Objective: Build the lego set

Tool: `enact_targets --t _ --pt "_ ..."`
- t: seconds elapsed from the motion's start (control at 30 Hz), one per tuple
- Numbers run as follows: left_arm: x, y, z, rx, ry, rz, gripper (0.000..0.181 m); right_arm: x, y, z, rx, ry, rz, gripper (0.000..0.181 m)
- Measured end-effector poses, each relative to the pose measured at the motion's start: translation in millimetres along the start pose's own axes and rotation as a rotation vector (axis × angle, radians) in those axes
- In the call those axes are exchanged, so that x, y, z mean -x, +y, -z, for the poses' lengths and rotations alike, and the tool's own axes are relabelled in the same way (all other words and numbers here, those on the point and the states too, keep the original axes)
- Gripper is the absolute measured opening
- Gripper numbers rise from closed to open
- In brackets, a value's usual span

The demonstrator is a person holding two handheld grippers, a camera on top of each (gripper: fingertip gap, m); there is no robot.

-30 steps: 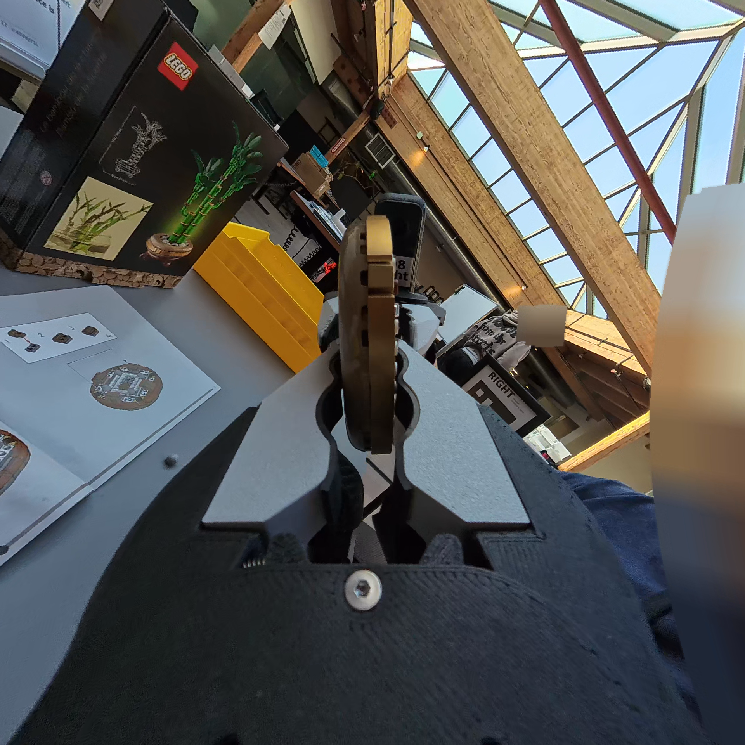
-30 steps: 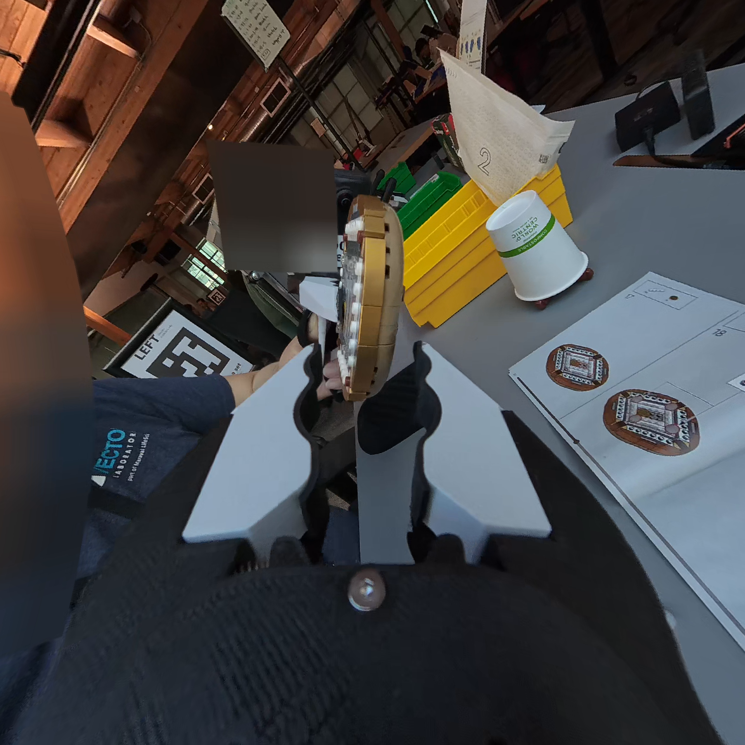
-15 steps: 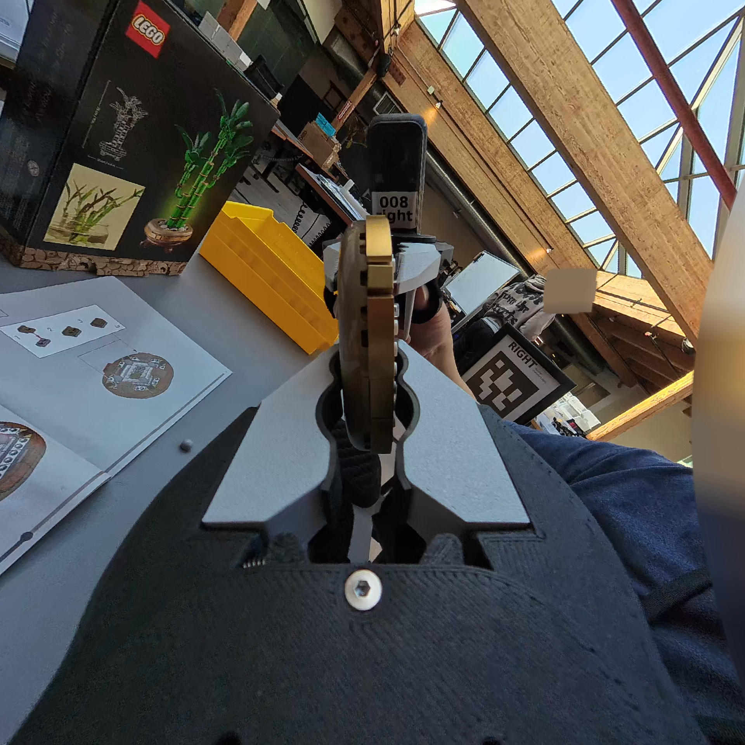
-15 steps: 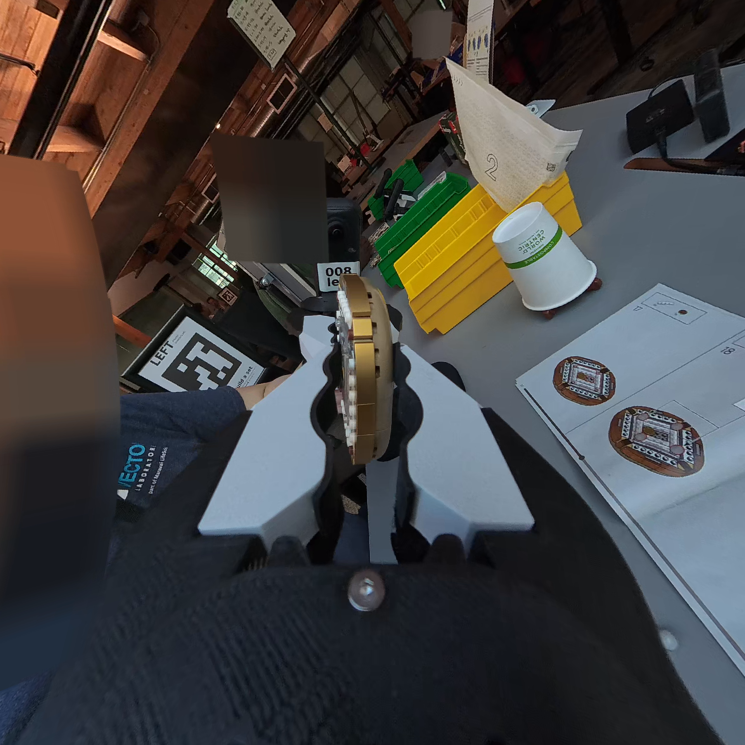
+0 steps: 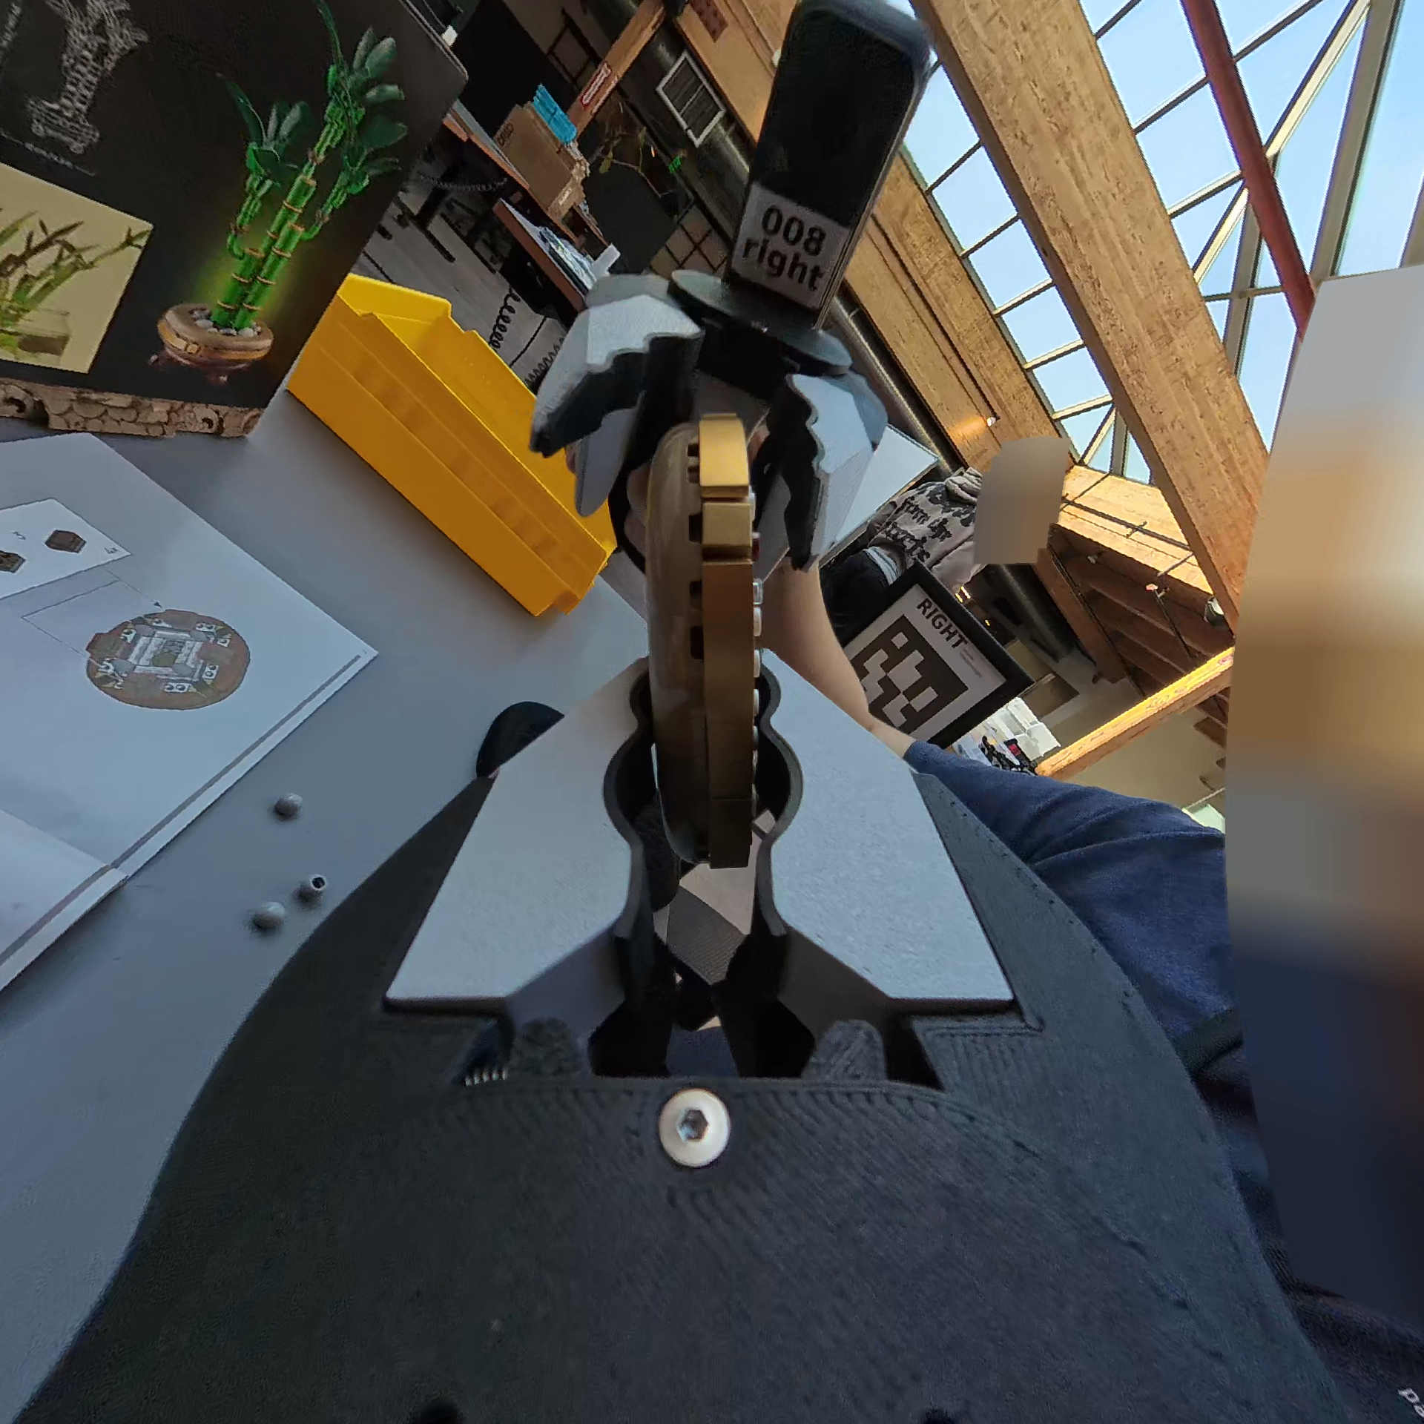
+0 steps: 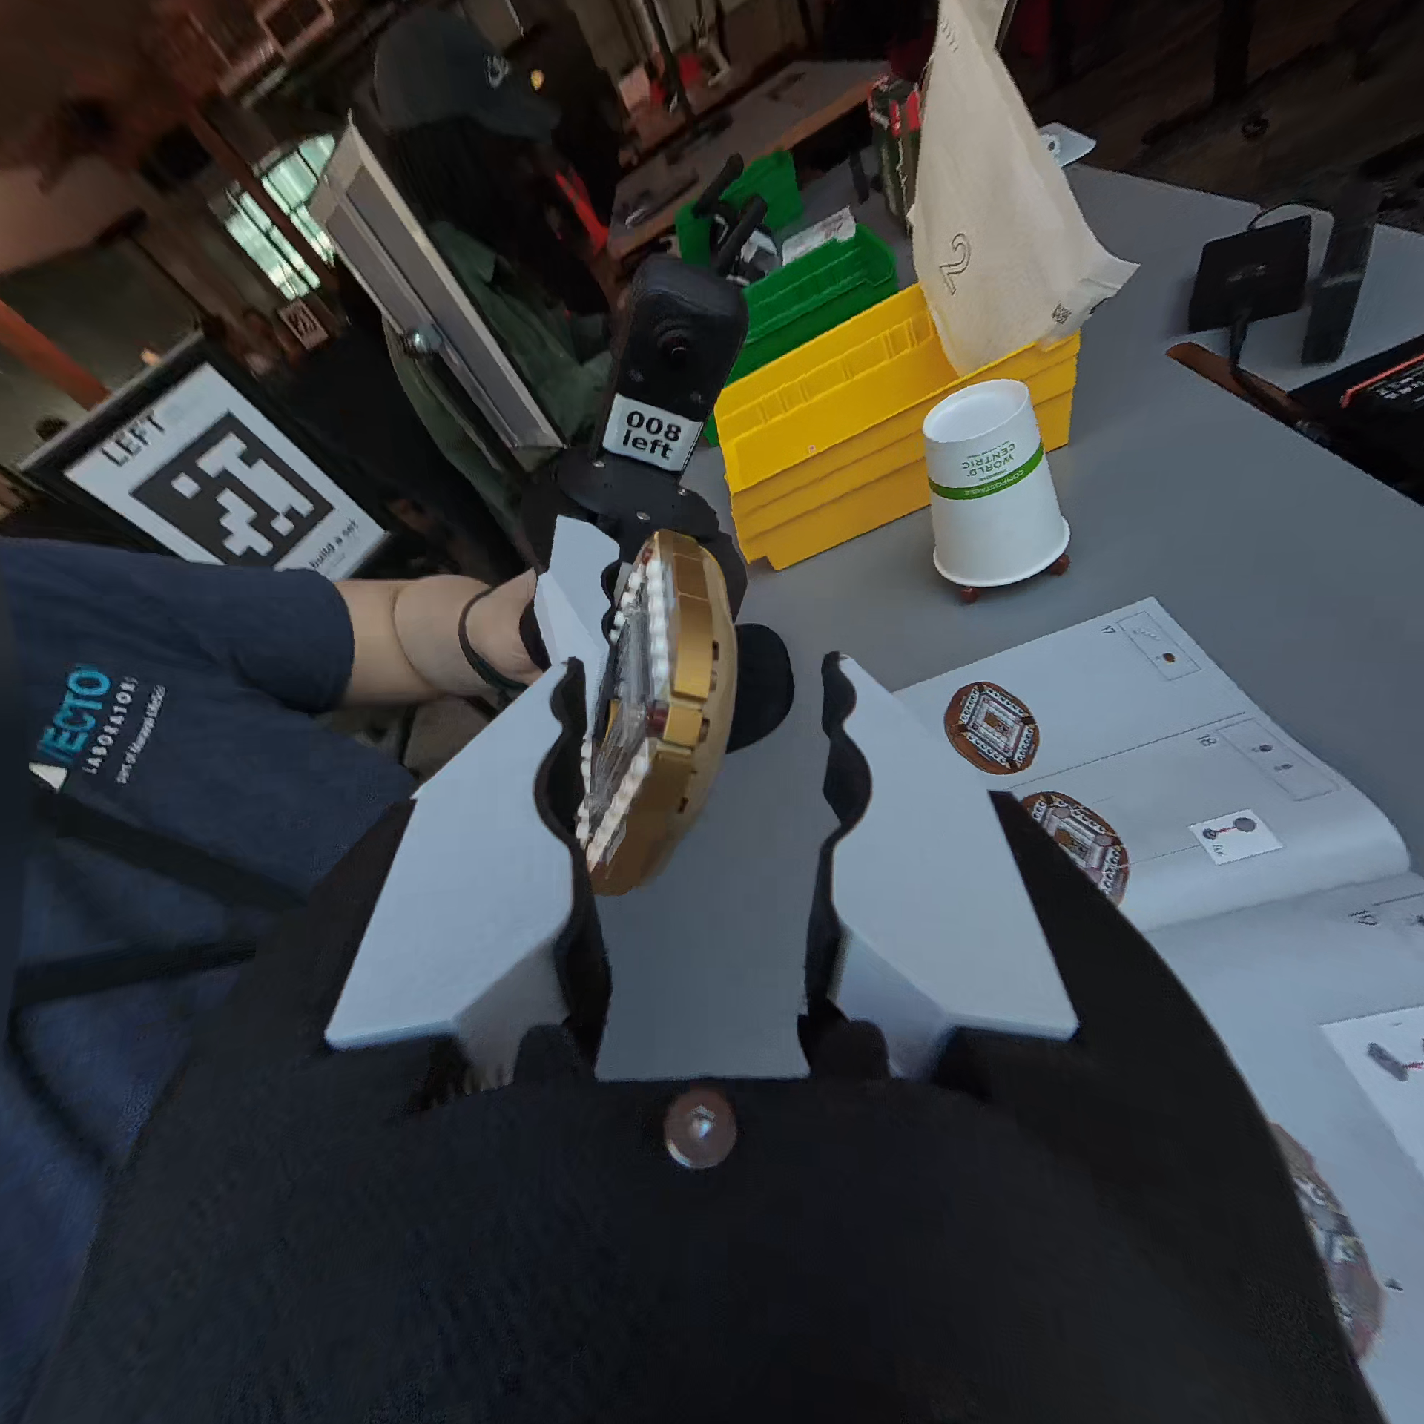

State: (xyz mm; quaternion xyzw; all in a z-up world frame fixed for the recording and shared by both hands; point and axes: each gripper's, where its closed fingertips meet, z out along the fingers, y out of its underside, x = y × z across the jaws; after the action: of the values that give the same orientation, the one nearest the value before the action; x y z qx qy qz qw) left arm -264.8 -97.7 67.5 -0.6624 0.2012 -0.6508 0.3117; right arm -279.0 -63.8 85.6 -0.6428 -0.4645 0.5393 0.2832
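Observation:
A round gold and brown lego disc (image 5: 709, 616) with white studs on one face is held edge-on above the grey table. My left gripper (image 5: 705, 686) is shut on its lower edge. In the right wrist view the disc (image 6: 678, 717) stands between the wide-open jaws of my right gripper (image 6: 703, 666), close to the left finger and apart from the right one. The left gripper (image 6: 655, 570) grips it from the far side. In the left wrist view the right gripper (image 5: 697, 524) is open around the disc's top edge.
An open instruction booklet (image 5: 154, 693) lies on the table and also shows in the right wrist view (image 6: 1156, 770). Yellow bins (image 6: 848, 431), a green bin (image 6: 809, 277), an upturned paper cup (image 6: 994, 485), a paper bag (image 6: 994, 231), the lego box (image 5: 193, 193) and small grey pieces (image 5: 289, 805) are around. My left and right fingertips are right by each other.
The right gripper, closed around the disc half a second ago, has opened wide. The left gripper has kept its hold. Both grippers have dropped lower toward the table.

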Motion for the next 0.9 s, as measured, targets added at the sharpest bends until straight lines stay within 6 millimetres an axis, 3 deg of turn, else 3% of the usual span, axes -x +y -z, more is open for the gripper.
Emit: enact_targets --t 0.03,0.13,0.33,0.63,0.7,0.9 --pt "1.3 3.2 -1.5 0.019 -0.011 -0.001 0.019 0.8 -0.9 -0.6 0.035 0.005 0.023 0.061" --pt "0.9 9.0 -4.3 0.043 0.0 0.019 0.019 8.9 1.5 -8.1 0.144 -0.041 -0.022 0.054" --pt "4.8 19.4 -5.9 0.096 -0.018 0.024 0.019 3.6 16.7 -19.7 0.269 -0.046 -0.101 0.034" --pt "11.9 29.3 -6.5 0.148 -0.029 0.041 0.019 5.8 28.3 -21.9 0.326 -0.083 -0.158 0.031" --pt "12.9 30.5 -6.5 0.155 -0.029 0.043 0.019 11.7 30.3 -21.8 0.339 -0.128 -0.183 0.04" --pt "14.0 31.6 -7.2 0.165 -0.031 0.047 0.019 6.8 37.4 -25.3 0.367 -0.106 -0.173 0.031"
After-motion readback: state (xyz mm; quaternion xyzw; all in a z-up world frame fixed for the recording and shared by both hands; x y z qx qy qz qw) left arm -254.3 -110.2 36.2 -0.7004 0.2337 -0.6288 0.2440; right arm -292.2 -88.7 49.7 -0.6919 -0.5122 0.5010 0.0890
